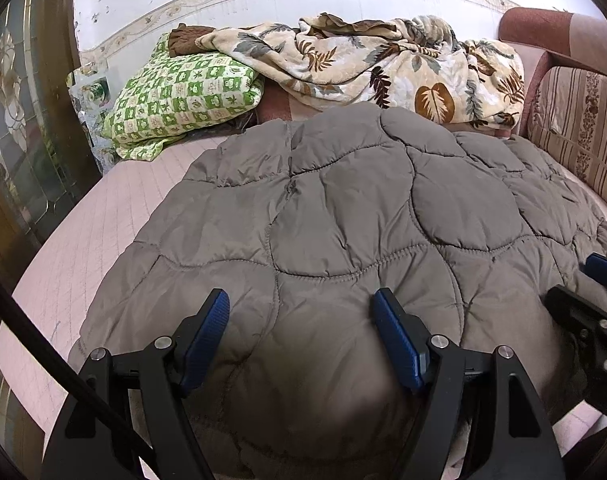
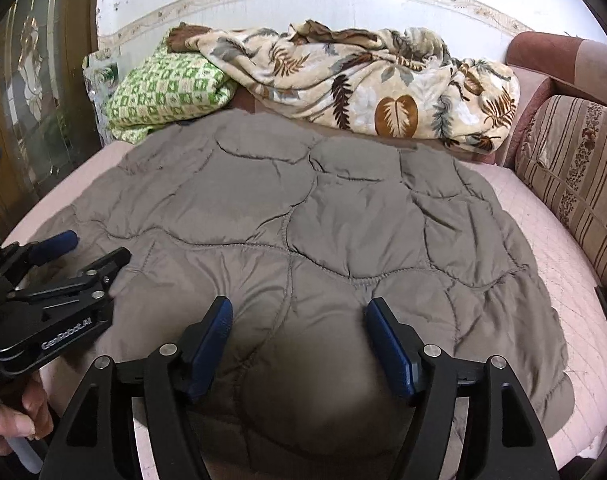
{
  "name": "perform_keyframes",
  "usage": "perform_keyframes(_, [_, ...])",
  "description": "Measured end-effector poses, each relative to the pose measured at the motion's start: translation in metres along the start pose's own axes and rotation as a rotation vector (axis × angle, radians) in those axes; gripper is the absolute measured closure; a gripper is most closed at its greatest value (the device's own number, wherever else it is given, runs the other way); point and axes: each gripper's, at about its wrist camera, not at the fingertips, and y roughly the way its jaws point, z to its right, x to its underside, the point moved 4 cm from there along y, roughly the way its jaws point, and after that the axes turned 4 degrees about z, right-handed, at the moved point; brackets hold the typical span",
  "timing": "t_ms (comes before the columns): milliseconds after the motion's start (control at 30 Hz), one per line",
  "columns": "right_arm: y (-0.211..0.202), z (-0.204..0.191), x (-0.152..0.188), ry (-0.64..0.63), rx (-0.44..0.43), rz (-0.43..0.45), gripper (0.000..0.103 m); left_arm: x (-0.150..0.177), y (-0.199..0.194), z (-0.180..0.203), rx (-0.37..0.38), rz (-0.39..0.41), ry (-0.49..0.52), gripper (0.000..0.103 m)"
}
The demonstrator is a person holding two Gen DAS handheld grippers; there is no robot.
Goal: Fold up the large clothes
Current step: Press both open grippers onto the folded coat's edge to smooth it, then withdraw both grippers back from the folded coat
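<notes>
A grey quilted padded garment [image 1: 343, 208] lies spread flat on the pink bed sheet [image 1: 83, 232]. It fills the middle of the right wrist view too [image 2: 303, 220]. My left gripper [image 1: 301, 300] stands open over the garment's near part, with puffy cloth bulging below the gap and the blue pads apart from it. My right gripper [image 2: 299, 308] is open in the same way, further right along the near edge. Each gripper shows in the other's view: the right one [image 1: 579, 282] at the right edge, the left one [image 2: 89, 250] at the left, held by a hand [image 2: 19, 412].
At the back lie a green checked blanket [image 1: 183, 96] and a crumpled leaf-patterned blanket [image 1: 383, 64] against the white wall. A striped cushion [image 1: 575, 128] and a red-brown padded headboard [image 1: 543, 32] border the right. A glass-panelled wooden door [image 1: 15, 120] stands at the left.
</notes>
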Motion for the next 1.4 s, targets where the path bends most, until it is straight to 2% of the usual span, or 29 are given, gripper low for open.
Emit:
perform_keyframes(200, [-0.020, 0.023, 0.003, 0.048, 0.038, 0.033, 0.029, -0.003, -0.014, -0.017, 0.003, 0.017, -0.051, 0.029])
perform_keyframes(367, [-0.023, 0.041, 0.010, 0.113, 0.060, 0.016, 0.029, 0.006, -0.015, -0.027, 0.017, -0.021, -0.115, 0.029])
perform_keyframes(567, [-0.010, 0.035, 0.024, 0.102, 0.066, -0.053, 0.026, 0.012, -0.004, -0.021, 0.005, -0.060, -0.107, 0.025])
perform_keyframes(767, [0.001, 0.035, 0.028, 0.116, 0.073, -0.082, 0.023, 0.013, -0.002, -0.018, -0.020, -0.045, -0.088, 0.024])
perform_keyframes(900, [-0.006, 0.035, 0.027, 0.110, 0.070, -0.054, 0.023, 0.012, -0.012, -0.022, -0.021, -0.016, -0.103, 0.024])
perform_keyframes(1000, [-0.028, 0.041, 0.022, 0.112, 0.086, 0.024, 0.023, 0.012, -0.026, -0.026, -0.035, 0.022, -0.112, 0.024])
perform_keyframes(1067, [-0.045, 0.051, 0.023, 0.116, 0.127, 0.072, 0.023, 0.013, -0.033, -0.032, -0.055, 0.042, -0.126, 0.024])
perform_keyframes(1133, [-0.050, 0.058, 0.027, 0.135, 0.136, 0.065, 0.023, 0.016, -0.034, -0.037, -0.074, 0.031, -0.142, 0.024])
perform_keyframes(1233, [-0.051, 0.068, 0.035, 0.165, 0.146, 0.039, 0.023, 0.022, -0.027, -0.043, -0.053, -0.023, -0.194, 0.024])
perform_keyframes(1400, [-0.035, 0.082, 0.054, 0.210, 0.113, -0.045, 0.022, 0.030, -0.013, -0.037, -0.055, -0.098, -0.158, 0.020])
